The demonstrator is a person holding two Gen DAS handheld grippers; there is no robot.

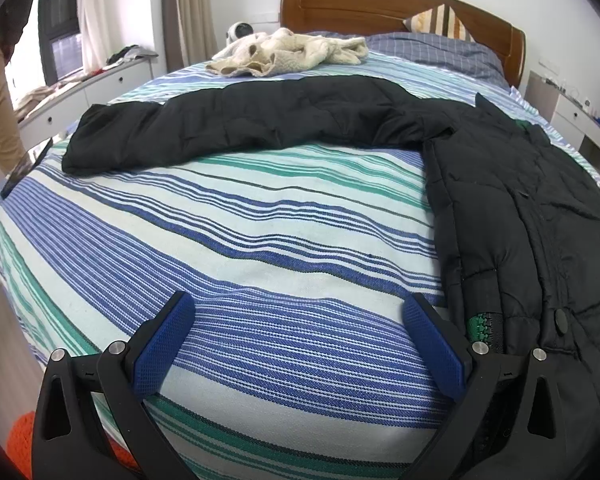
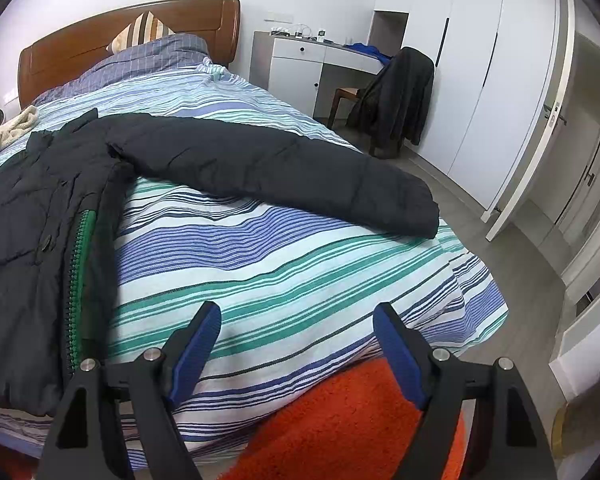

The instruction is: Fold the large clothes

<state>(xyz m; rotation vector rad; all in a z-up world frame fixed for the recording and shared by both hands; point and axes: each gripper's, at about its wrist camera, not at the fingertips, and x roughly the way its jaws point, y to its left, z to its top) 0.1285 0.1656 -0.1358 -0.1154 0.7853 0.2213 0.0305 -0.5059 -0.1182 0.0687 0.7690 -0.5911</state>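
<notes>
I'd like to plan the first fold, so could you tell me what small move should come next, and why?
Probably close the left gripper on the jacket hem beside its right finger. Both grippers are open and empty, the jacket lies flat with both sleeves spread, and the right gripper sits farther from the fabric.

Black left tongs [image 1: 300,344] and right tongs [image 2: 298,354], blue textured pads, silver screws.
</notes>
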